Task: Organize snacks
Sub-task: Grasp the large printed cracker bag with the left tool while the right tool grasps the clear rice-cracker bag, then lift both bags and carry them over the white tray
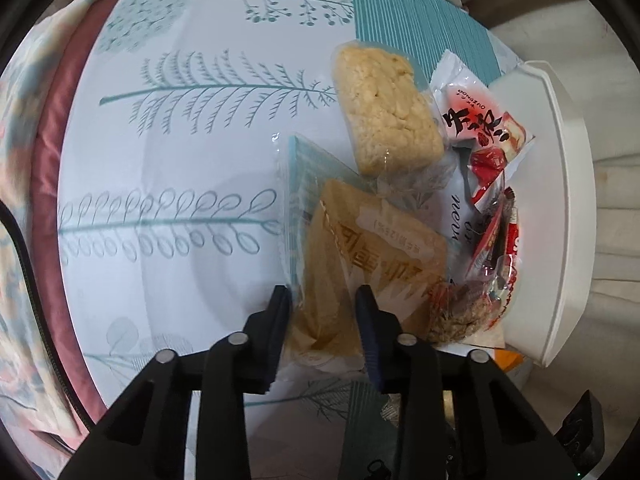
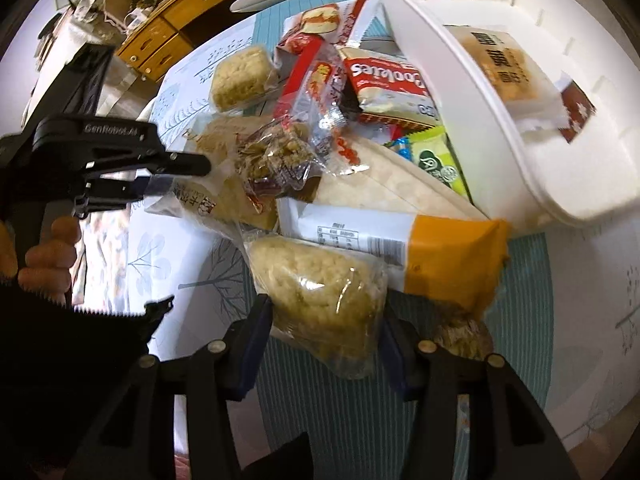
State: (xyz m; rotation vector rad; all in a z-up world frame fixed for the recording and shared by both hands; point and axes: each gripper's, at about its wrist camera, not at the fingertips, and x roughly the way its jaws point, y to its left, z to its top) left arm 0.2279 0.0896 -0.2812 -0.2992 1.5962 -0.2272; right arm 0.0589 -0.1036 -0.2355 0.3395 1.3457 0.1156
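Observation:
My left gripper (image 1: 324,300) is shut on a tan snack packet with printed characters (image 1: 360,264), at its near end; the same gripper shows from the side in the right wrist view (image 2: 176,176). My right gripper (image 2: 324,308) is shut on a clear-wrapped puffed rice cake (image 2: 320,292). A pile of snacks lies on the patterned tablecloth (image 1: 180,152): another rice cake (image 1: 384,108), a red and white packet (image 1: 484,124), a cookies packet (image 2: 388,84), a green packet (image 2: 432,156). A white bin (image 2: 560,168) holds one tan packet (image 2: 508,64).
A white packet with an orange end (image 2: 400,248) lies just behind the rice cake I hold. The white bin's rim (image 1: 560,208) borders the pile on the right in the left wrist view. Wooden drawers (image 2: 180,20) stand beyond the table. Pink fabric (image 1: 52,128) lies at the left.

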